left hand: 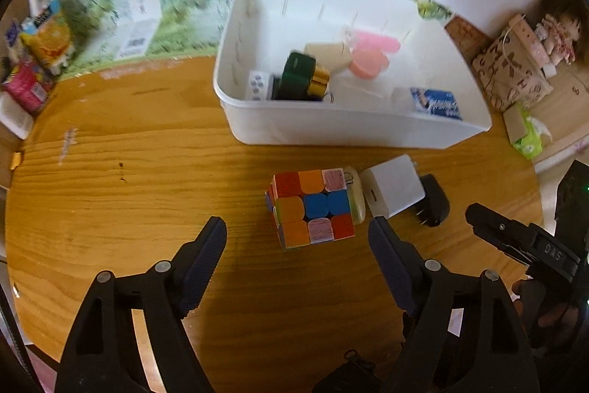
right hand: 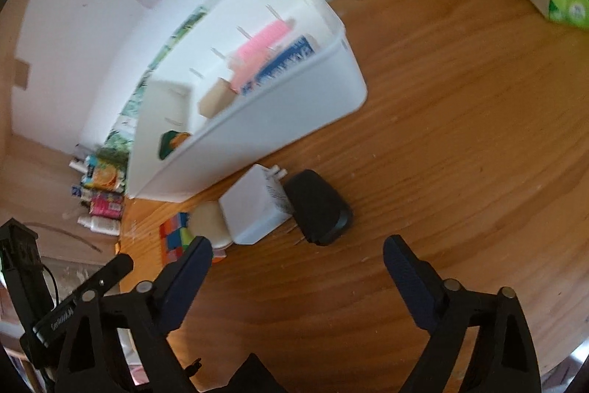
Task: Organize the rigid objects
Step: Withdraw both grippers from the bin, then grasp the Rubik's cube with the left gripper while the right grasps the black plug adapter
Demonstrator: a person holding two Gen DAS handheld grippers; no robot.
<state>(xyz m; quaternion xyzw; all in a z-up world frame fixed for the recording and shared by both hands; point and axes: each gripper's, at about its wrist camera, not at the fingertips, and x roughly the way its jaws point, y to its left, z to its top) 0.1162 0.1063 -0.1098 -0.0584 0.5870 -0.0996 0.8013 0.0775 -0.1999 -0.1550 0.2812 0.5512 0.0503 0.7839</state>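
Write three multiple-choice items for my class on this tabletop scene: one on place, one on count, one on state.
1. Where is the multicoloured puzzle cube?
A. In the bin
B. On the wooden table
C. Held by a tool

2. How many plug adapters lie beside it?
A. One
B. Two
C. Four

3. How does the left tool stand?
A. Open, empty
B. Shut on the cube
C. Out of view

Answers: 1 B, it sits in front of the white plastic bin. 2 B, a white square plug adapter and a black plug adapter. 3 A, nothing touches its fingers.
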